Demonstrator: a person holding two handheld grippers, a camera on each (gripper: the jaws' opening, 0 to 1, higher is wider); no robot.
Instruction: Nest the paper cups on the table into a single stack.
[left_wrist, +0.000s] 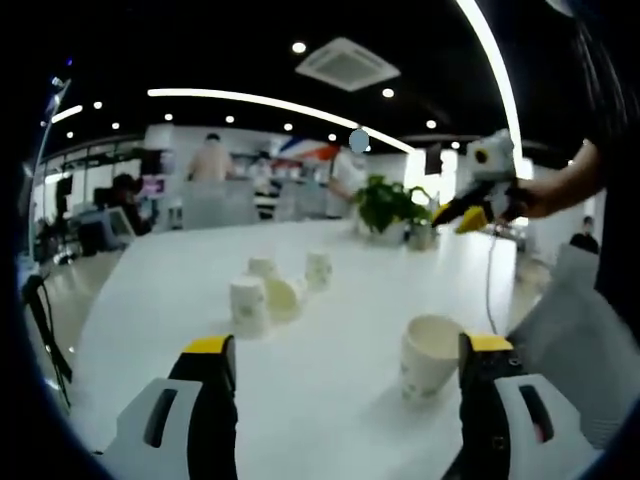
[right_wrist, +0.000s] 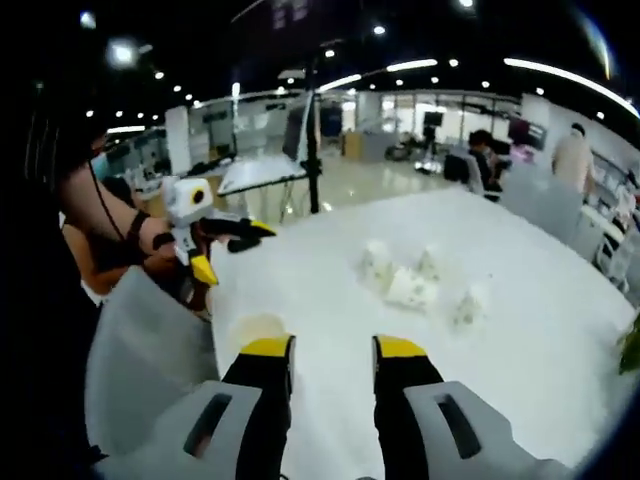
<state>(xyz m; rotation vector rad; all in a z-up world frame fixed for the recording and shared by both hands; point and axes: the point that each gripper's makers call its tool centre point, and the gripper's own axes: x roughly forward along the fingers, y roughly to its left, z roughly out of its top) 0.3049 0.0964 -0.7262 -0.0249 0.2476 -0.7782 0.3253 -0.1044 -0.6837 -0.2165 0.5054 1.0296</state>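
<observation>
- Left hand-held gripper (left_wrist: 340, 375): jaws spread wide, nothing between them, held low over the near edge of the counter (left_wrist: 340, 300).
- Right hand-held gripper (right_wrist: 332, 362): jaws parted, a clear gap between the yellow tips, empty. In the left gripper view it is raised above the counter's right edge, near the plant (left_wrist: 392, 205).
- Near cup (left_wrist: 428, 355): upright, mouth up, by the counter's near edge, just beside the left gripper's right jaw and outside the gap.
- Cup group (left_wrist: 275, 288): four cups mid-counter, well apart from the near cup. One lies on its side (left_wrist: 284, 297); the other three stand, orientation too small to tell. From the right gripper view the group (right_wrist: 415, 280) lies ahead and slightly right.
- Assessment: no cup yet nested; the step in hand is a first pickup.
- Recommendation: shift the left gripper sideways to centre the near cup between the jaws, close on the wall below the rim, lightly, as paper will likely crush.
- Recommendation: right the lying cup before nesting; match mouth directions.
- Risk: light cups may tip or slide if nudged.
</observation>
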